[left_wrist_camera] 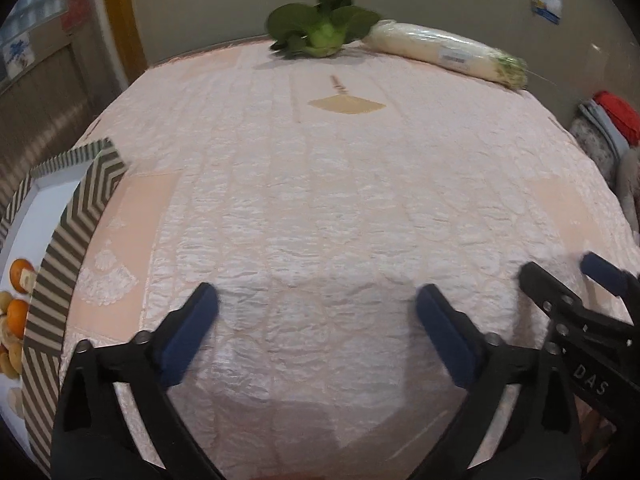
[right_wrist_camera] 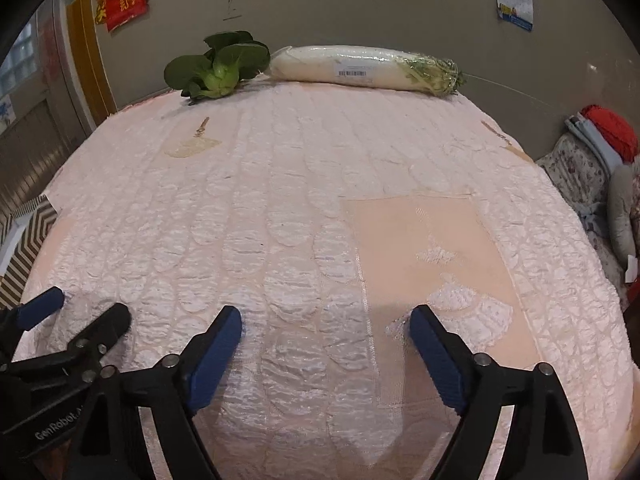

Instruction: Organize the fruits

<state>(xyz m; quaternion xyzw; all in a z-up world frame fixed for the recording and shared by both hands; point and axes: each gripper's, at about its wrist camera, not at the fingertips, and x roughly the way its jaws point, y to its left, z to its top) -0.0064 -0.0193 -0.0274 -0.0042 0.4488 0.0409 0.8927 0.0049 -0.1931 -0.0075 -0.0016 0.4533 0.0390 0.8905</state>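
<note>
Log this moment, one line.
left gripper open, empty | right gripper open, empty | oranges in striped box | greens, radish far edge

Both wrist views down over tablecloth [left_wrist_camera: 320, 200]

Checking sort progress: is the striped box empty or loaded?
Loaded: the striped box holds oranges and pale fruit, in the left wrist view.

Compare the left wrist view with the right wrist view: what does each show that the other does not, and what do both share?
Only the left wrist view shows the oranges and other pale fruit inside the striped box.

Only the right wrist view shows the barcode label on the radish and the large plain patch in the cloth.

Both share the bok choy, the wrapped white radish, the pink tablecloth, and the open, empty left gripper and right gripper.
</note>
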